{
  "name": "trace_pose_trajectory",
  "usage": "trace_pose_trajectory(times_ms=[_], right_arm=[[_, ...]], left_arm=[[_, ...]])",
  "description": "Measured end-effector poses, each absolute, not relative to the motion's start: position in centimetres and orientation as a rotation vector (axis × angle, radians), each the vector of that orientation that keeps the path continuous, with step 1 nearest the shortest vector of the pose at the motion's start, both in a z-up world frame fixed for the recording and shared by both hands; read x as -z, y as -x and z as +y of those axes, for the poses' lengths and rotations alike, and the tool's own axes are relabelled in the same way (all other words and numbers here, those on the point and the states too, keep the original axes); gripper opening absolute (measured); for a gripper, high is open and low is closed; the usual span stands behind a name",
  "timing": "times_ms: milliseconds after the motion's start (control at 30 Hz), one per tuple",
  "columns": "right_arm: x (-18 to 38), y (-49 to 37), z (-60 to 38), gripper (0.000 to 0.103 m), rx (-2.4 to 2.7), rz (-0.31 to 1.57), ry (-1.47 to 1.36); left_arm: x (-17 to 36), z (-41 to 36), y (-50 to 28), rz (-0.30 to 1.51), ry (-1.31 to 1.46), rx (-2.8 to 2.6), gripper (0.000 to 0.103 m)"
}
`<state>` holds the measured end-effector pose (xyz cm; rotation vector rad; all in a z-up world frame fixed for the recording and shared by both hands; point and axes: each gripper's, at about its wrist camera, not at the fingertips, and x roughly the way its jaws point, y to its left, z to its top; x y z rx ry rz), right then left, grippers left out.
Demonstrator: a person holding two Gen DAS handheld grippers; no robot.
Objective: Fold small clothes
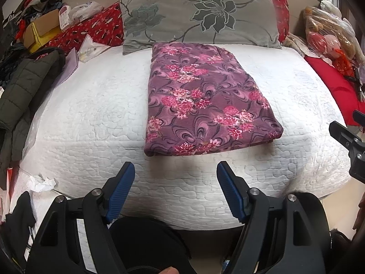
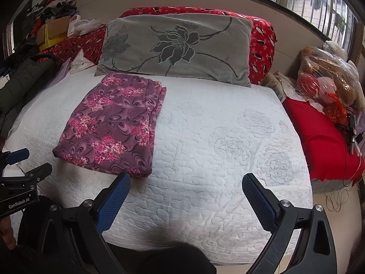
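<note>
A purple garment with pink flowers (image 1: pixel 200 100) (image 2: pixel 114 125) lies folded into a flat rectangle on the white quilted bed (image 1: pixel 91 118) (image 2: pixel 216 137), just in front of the pillow. My left gripper (image 1: pixel 175 169) hovers open over the bed's near edge, a little short of the garment, nothing between its blue pads. My right gripper (image 2: pixel 186 180) is open too, to the right of the garment's near corner, with only quilt between its fingers. Each gripper shows at the edge of the other's view.
A grey flowered pillow (image 1: pixel 198 16) (image 2: pixel 178 50) leans on a red patterned bolster (image 2: pixel 262 43). A dark puffer jacket (image 1: pixel 25 86) and a cluttered cardboard box (image 1: pixel 43 29) are on the left. Plastic bags (image 2: pixel 326 80) sit on a red cover (image 2: pixel 324 141) at right.
</note>
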<state>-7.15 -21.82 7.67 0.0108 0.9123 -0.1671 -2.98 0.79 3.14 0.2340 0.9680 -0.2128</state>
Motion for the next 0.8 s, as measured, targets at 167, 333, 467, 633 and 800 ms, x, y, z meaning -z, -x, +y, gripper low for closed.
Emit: trace_pose_trajectory(times_ms=[167,333,467,633,800], right_arm=[[-7.7,7.2,-21.8,0.099,0.167,0.911,-0.010],[-7.8,7.3,-21.8,0.099,0.170,0.910,-0.009],[-7.8,7.3,-21.8,0.099,0.169,0.911,-0.012],[-7.9,7.4,-21.6,0.099,0.168,0.910,-0.010],[-8.0,7.6,-21.4,0.099,0.166,0.908,-0.009]], left_arm=[[-3.2,0.5,3.2,0.969,-0.238,0.229,0.074],[-3.4,0.3,3.4,0.967,-0.230,0.236,0.074],[-3.5,0.3,3.6,0.964,-0.229,0.238,0.074],[-3.6,0.2,3.8,0.965,-0.227,0.244,0.074],[-3.8,0.1,4.0,0.961,-0.228,0.249,0.074]])
